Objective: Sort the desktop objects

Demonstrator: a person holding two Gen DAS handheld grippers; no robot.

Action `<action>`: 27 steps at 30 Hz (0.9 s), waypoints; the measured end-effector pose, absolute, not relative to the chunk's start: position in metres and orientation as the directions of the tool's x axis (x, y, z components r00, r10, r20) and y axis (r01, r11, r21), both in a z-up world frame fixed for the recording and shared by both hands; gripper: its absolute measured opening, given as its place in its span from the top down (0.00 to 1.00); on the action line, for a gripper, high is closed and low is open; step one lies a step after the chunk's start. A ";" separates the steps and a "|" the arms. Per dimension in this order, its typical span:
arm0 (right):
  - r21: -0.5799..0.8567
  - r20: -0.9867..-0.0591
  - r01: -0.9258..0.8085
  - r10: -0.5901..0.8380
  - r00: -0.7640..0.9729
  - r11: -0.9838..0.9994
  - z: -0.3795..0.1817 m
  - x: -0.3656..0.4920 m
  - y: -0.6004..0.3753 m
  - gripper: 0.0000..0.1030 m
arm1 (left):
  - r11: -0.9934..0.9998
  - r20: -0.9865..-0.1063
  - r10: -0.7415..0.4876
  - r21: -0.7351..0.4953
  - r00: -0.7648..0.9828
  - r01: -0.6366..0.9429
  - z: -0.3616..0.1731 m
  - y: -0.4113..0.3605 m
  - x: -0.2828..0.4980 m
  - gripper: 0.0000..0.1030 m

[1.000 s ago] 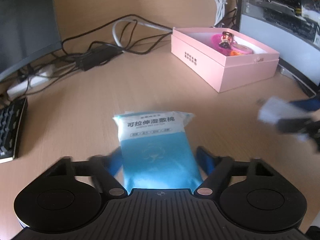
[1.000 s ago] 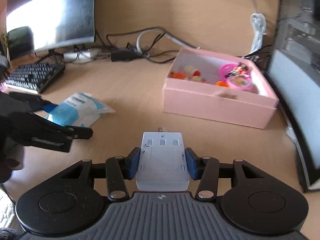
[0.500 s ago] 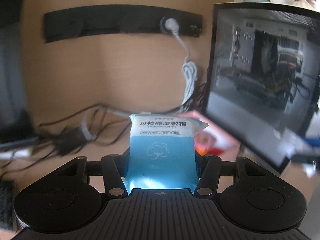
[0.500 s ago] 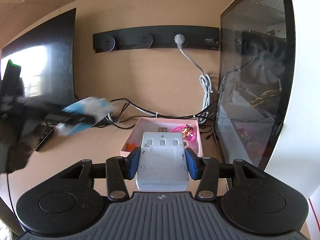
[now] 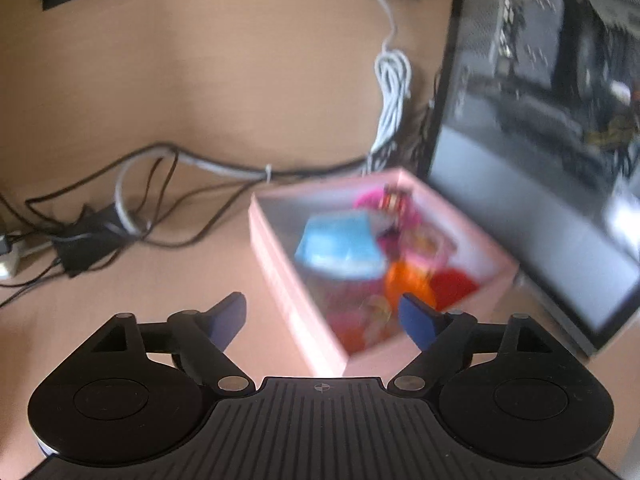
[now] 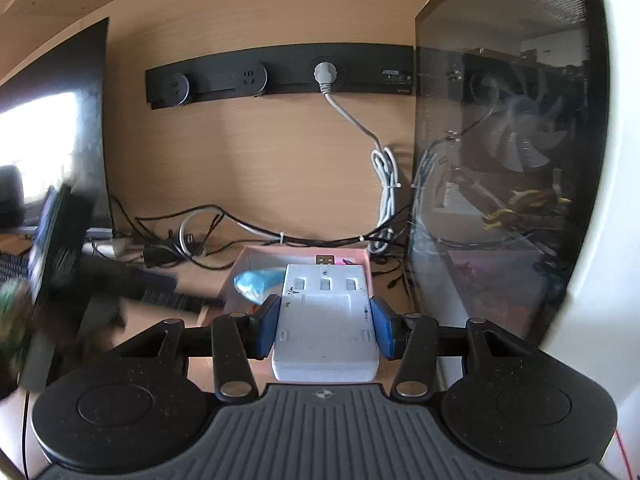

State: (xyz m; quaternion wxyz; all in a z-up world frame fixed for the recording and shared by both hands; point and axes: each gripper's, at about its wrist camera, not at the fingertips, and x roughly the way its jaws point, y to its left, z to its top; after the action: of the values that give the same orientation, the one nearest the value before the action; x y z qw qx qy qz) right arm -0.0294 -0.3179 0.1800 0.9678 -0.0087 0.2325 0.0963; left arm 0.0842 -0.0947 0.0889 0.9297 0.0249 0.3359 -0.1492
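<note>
Step in hand: deposit into the pink box [image 5: 280,280], which sits on the surface just ahead of and below your left hand-held gripper [image 5: 322,314]. That left hand-held gripper: jaws spread wide, nothing between the blue pads [image 5: 416,320]; it is tilted down over the box's near corner. Blue wipes packet [image 5: 340,246]: in the box, ahead of the open jaws, blurred, so you cannot tell whether it has settled or is mid-fall; it lies beside the pink toy [image 5: 392,208] and the orange item [image 5: 406,284]. Your right hand-held gripper [image 6: 325,322]: jaws closed on the white USB hub [image 6: 325,336], pads pressing both long sides, its plug end pointing forward; it is held level and raised, with the same box visible just beyond the hub's tip. Judged next move: lift the left clear of the box, then bring the right forward and down over the open space in the box and part the jaws there. Note: the computer case [image 6: 500,200] stands close on the right of the box, and cables [image 5: 160,184] run along the surface behind it; keep the approach between the two.
</note>
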 end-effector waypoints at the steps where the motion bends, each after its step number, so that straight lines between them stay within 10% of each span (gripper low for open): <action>1: 0.039 -0.457 -0.191 0.187 0.869 0.981 0.181 -0.019 -0.315 0.54 | 0.952 -0.636 -0.260 -0.046 0.727 0.301 0.085 -0.091 0.080 0.09; 15: 0.103 -0.643 -0.108 0.149 0.752 0.989 0.137 0.116 -0.255 0.50 | 0.963 -0.691 -0.238 -0.078 0.683 0.257 0.054 -0.051 0.030 0.00; 27: -0.006 -0.635 -0.192 0.145 0.759 0.981 0.093 0.006 -0.255 0.00 | 0.994 -0.701 -0.104 -0.043 0.706 0.103 0.018 -0.050 0.008 0.00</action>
State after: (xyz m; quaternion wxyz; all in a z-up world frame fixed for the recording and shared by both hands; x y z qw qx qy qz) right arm 0.0060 -0.2552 0.0930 0.9372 -0.0351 0.3353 0.0898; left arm 0.0083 -0.0496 0.0184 0.9235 -0.0003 0.3795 -0.0561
